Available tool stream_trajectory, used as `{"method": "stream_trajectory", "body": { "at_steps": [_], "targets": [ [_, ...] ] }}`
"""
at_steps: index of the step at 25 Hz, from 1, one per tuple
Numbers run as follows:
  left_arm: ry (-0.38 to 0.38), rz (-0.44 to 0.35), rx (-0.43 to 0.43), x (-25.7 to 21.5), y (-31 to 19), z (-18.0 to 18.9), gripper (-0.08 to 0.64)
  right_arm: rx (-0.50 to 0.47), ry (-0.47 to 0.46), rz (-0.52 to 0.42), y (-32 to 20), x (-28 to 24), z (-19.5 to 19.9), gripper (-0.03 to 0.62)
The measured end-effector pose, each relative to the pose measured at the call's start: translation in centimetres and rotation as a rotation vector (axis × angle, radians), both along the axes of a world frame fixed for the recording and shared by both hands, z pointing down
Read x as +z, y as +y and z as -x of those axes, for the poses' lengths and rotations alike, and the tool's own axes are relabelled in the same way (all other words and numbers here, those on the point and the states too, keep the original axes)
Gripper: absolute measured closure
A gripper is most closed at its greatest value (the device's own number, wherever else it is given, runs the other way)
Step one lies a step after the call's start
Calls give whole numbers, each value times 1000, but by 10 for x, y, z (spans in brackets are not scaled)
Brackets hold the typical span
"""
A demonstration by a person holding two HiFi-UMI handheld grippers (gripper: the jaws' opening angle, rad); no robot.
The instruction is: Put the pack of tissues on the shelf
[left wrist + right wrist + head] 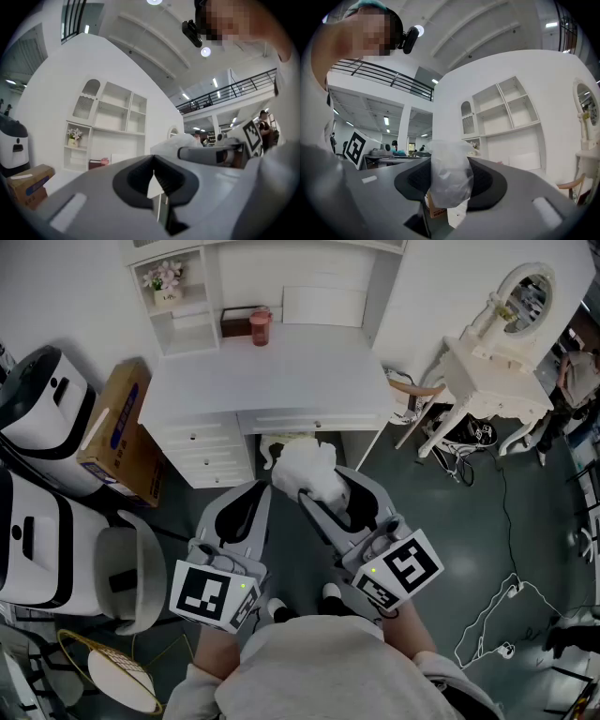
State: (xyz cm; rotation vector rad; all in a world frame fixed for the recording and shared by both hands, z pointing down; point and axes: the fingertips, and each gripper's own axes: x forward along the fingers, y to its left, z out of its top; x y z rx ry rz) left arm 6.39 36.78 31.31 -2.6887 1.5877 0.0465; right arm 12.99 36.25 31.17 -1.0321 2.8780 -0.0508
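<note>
White desk and its shelf stand well apart at 11 o'clock from the right gripper, whose jaws are clamped partway on the pack of tissues and point deskward; left gripper alongside, closed, empty.

right gripper — holds pack of tissues | left gripper — just beside it | white desk ahead

I count two grippers (my left gripper, my right gripper), one pack of tissues, one cardboard box, one pink cup, one desk.
</note>
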Motion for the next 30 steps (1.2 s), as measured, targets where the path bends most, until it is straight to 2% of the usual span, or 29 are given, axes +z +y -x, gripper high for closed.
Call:
{"method": "stream_trajectory", "body": {
  "at_steps": [19, 25, 30],
  "targets": [
    [13, -13, 22, 0, 9, 44, 560, 30, -23, 4, 11, 2, 40, 391],
    [0, -8, 3, 3, -9, 48, 558, 15, 16, -16, -6, 4, 45, 391],
    [-13, -33, -51, 3, -40, 57, 558, -5, 28, -42, -39, 8, 51, 385]
  ]
}}
